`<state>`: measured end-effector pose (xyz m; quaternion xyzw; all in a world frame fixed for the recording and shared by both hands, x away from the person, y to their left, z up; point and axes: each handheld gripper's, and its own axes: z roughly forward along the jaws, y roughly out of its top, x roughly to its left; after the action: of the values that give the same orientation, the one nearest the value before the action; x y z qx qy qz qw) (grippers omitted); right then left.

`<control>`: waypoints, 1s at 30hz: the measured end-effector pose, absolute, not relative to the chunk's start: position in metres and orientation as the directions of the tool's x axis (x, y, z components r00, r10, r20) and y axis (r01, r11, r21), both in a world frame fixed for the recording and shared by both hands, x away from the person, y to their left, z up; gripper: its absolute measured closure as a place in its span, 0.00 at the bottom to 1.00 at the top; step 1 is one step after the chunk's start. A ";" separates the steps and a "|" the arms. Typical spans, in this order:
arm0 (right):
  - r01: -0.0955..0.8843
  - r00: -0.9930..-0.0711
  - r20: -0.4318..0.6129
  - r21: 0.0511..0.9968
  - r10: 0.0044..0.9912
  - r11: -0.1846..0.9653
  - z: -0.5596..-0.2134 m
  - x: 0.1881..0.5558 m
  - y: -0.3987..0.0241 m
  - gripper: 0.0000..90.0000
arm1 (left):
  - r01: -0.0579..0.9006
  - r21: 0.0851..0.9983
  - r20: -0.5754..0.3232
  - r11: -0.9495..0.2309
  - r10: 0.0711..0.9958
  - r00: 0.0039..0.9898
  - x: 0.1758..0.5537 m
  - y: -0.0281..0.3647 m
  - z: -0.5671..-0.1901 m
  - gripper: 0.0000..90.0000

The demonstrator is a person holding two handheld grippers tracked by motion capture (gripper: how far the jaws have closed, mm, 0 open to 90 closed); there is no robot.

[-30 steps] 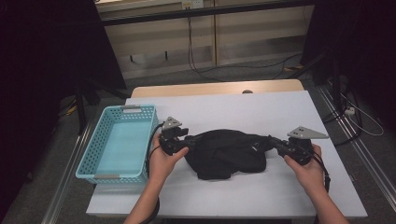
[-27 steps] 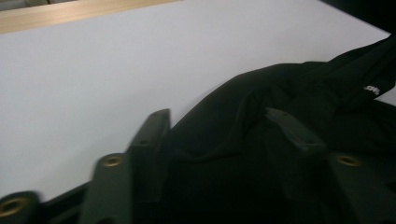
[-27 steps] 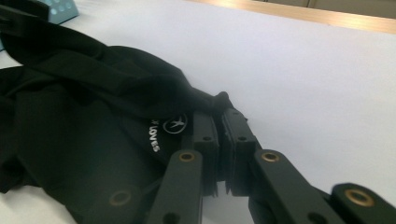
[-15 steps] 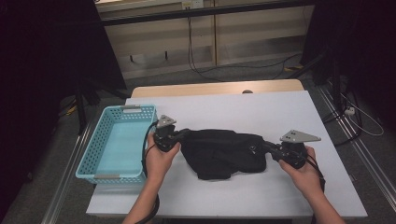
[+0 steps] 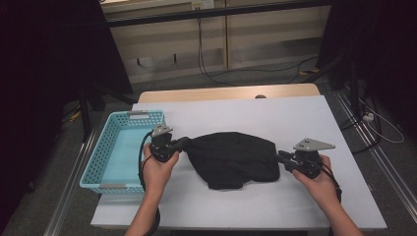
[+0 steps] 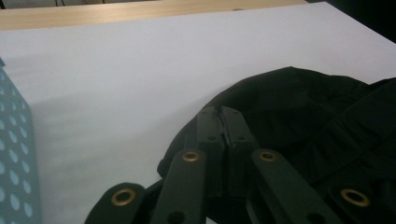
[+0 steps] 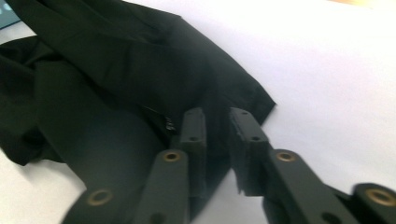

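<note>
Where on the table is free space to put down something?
Free: the white table beyond the black garment, and the strip between garment and near edge. The blue basket looks empty too. Crowded: the garment's two ends, at each tool.

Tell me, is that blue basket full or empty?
Empty. In the high view the blue basket shows a bare floor between its holed walls, and the black garment lies outside it on the white table.
</note>
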<state>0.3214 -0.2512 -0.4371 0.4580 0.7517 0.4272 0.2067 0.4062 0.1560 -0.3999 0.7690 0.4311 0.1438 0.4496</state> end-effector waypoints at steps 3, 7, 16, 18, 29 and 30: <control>0.507 -0.486 0.069 0.835 0.871 0.216 -0.436 0.322 -0.244 0.62 | 0.537 0.813 -0.168 -0.227 0.791 0.589 0.406 0.156 -0.399 0.97; 0.520 -0.485 0.077 0.826 0.871 0.217 -0.440 0.329 -0.231 0.48 | 0.542 0.807 -0.169 -0.232 0.790 0.590 0.405 0.156 -0.399 0.97; 0.548 -0.510 0.082 0.798 0.856 0.250 -0.447 0.338 -0.227 0.80 | 0.545 0.809 -0.178 -0.221 0.792 0.584 0.404 0.157 -0.399 0.97; 0.543 -0.516 0.094 0.804 0.851 0.241 -0.445 0.337 -0.232 0.91 | 0.546 0.809 -0.183 -0.216 0.791 0.583 0.404 0.158 -0.399 0.97; 0.468 -0.452 0.115 0.875 0.885 0.126 -0.422 0.325 -0.273 0.94 | 0.559 0.797 -0.211 -0.227 0.763 0.611 0.402 0.147 -0.404 0.98; 0.474 -0.451 0.112 0.871 0.885 0.131 -0.423 0.325 -0.274 0.94 | 0.559 0.796 -0.214 -0.231 0.756 0.618 0.402 0.146 -0.404 0.98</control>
<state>0.3254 -0.2740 -0.4233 0.4734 0.7178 0.4587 0.2243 0.4023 0.1459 -0.4043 0.7771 0.4230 0.1087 0.4532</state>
